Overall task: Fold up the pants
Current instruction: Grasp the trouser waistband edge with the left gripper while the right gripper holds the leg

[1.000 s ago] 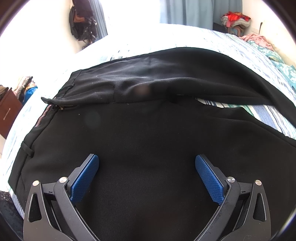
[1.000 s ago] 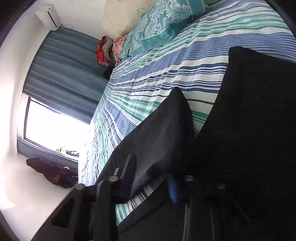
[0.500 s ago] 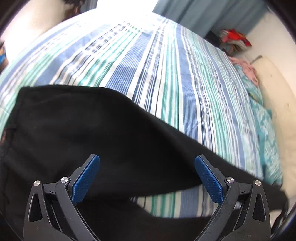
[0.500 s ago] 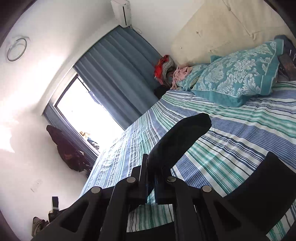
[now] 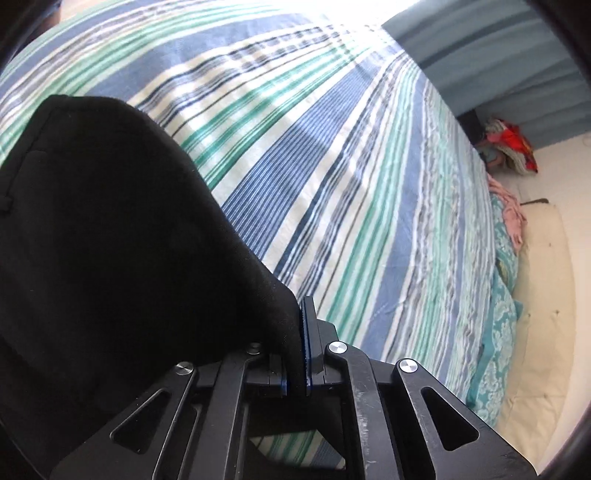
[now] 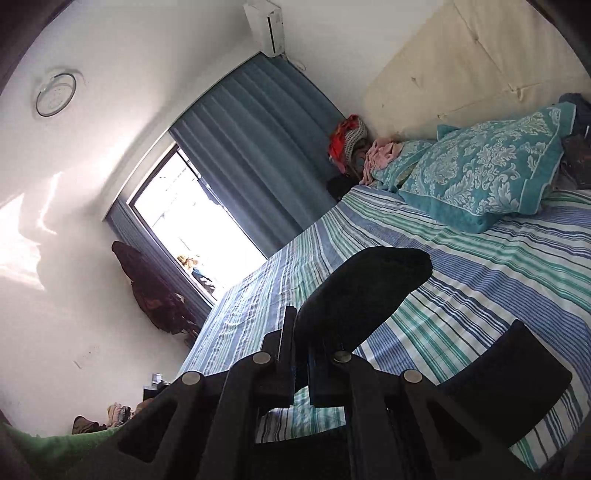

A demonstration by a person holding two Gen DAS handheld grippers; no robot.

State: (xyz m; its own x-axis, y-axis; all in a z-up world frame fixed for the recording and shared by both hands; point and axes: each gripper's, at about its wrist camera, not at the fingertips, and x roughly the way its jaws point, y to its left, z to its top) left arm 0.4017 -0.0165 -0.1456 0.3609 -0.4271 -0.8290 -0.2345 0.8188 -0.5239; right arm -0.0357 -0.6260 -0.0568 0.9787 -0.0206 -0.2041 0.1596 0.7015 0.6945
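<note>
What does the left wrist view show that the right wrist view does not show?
Only the left wrist view shows the left tongs shut on a wide part of the black fabric pants. Only the right shows the right tongs shut on a narrow pant end, the white wall air conditioner and the bright window. Both show the striped blue-green bedsheet.

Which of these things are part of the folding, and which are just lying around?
Part of the job: black pants, left gripper, right gripper, striped bed.

Lying about: teal pillow, pile of clothes, curtain, hanging dark clothes.
</note>
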